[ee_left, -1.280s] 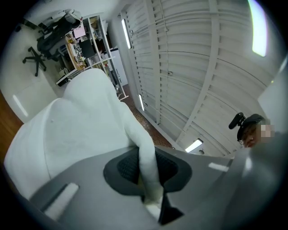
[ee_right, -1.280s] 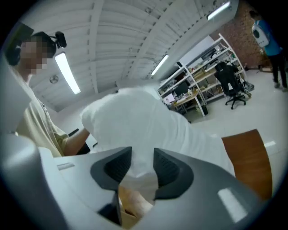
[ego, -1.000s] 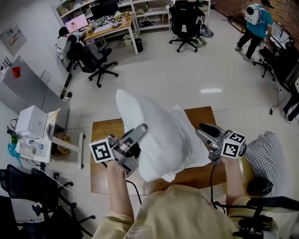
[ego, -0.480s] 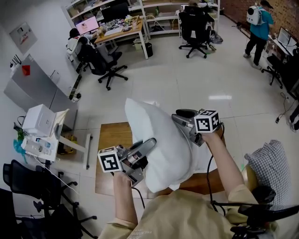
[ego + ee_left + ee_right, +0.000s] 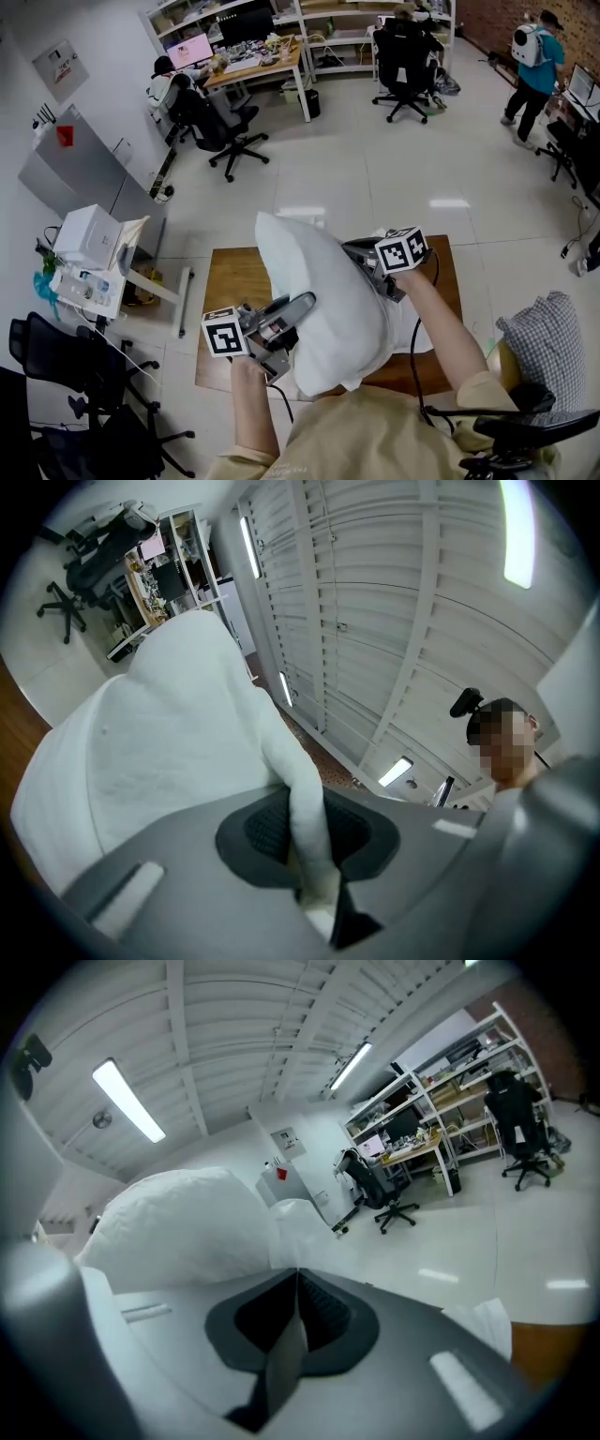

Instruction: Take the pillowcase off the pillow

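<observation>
I'm at the gripping stage. The pillow (image 5: 319, 300) is held upright over the wooden table (image 5: 230, 272), between my claws. My left gripper (image 5: 307, 302) is clamped tight on a thick white fold at its near left edge. My right gripper (image 5: 354, 251) has just closed its jaws, apparently pinching a thin edge of pillowcase (image 5: 292, 1227) on the far right. Next, I judge, the two must draw apart so the case peels off.

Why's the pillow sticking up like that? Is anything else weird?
The white pillow is held up on end over the wooden table instead of lying flat. The left hand-held gripper is shut on a fold of the pillowcase, and the right hand-held gripper pinches its other side. Nothing looks spilled or broken.
</observation>
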`<state>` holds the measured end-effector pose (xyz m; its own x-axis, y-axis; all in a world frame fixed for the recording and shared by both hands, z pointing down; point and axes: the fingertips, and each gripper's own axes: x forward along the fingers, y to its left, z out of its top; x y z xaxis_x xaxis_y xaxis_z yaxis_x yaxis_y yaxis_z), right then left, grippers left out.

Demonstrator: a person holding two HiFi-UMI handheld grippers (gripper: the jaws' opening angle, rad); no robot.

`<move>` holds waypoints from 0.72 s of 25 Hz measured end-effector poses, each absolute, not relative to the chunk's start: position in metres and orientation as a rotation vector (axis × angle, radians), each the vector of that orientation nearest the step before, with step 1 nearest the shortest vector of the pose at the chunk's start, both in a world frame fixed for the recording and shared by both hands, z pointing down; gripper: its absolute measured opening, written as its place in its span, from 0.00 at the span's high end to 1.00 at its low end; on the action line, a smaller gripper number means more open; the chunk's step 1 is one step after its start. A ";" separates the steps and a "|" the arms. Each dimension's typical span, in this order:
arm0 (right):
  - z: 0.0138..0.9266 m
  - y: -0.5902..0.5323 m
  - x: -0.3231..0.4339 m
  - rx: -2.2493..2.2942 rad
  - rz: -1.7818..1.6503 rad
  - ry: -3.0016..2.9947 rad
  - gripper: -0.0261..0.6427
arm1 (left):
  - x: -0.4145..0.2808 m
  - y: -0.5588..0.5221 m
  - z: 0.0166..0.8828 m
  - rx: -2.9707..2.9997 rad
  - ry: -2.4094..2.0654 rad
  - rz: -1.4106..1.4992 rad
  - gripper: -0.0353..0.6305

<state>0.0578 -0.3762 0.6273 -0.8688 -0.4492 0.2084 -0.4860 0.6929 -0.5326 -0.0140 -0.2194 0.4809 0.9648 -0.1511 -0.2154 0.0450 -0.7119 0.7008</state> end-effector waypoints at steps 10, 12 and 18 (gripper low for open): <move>0.767 -0.435 0.111 1.084 0.726 -2.497 0.96 | -0.002 -0.212 0.478 2.350 -0.052 -0.300 0.88; 0.781 -0.431 0.109 1.084 0.803 -2.545 0.96 | -0.001 -0.212 0.485 2.347 -0.070 -0.288 0.88; 0.680 -0.414 0.128 1.235 0.795 -2.820 0.86 | -0.015 -0.232 0.476 2.312 -0.125 -0.360 0.88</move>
<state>0.1284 -0.4143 0.6803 -0.6978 -0.6980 0.1610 -0.6793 0.5735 -0.4579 -0.0151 -0.2323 0.4760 0.9550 -0.1998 -0.2193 0.0204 -0.6933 0.7204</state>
